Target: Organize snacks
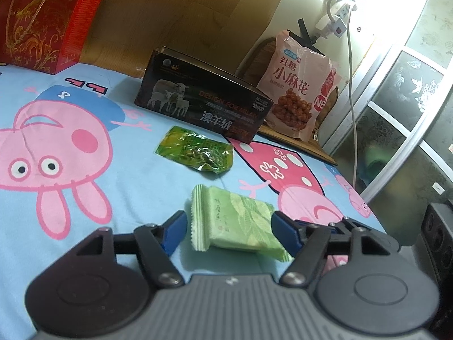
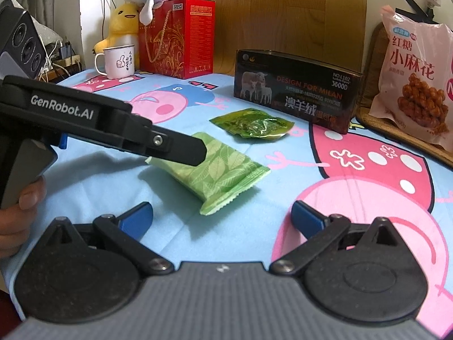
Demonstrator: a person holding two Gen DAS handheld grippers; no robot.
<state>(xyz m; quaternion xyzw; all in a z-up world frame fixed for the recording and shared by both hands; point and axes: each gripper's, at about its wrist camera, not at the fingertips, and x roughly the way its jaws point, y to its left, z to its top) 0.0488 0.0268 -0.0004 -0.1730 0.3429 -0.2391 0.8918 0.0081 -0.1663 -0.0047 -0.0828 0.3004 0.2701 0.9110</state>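
A light green leaf-print snack packet [image 1: 237, 221] lies on the cartoon pig cloth [image 1: 85, 198]. My left gripper [image 1: 228, 216] stands open around it; the left blue pad is clear of the wrapper and the right pad is at its edge. In the right wrist view, one left finger [image 2: 175, 148] covers the far end of the same packet [image 2: 218, 172]. My right gripper [image 2: 222, 218] is open and empty just in front of the packet's near corner. A shiny dark green packet [image 1: 198, 151] [image 2: 252, 126] lies farther back.
A black box [image 1: 203, 96] [image 2: 297, 90] stands behind the packets. A pink bag of twists [image 1: 297, 85] [image 2: 413, 85] leans at the back right. A red gift box [image 2: 175, 36], white mug [image 2: 117, 62] and yellow plush [image 2: 121, 25] stand back left. A hand [image 2: 17, 215] holds the left gripper.
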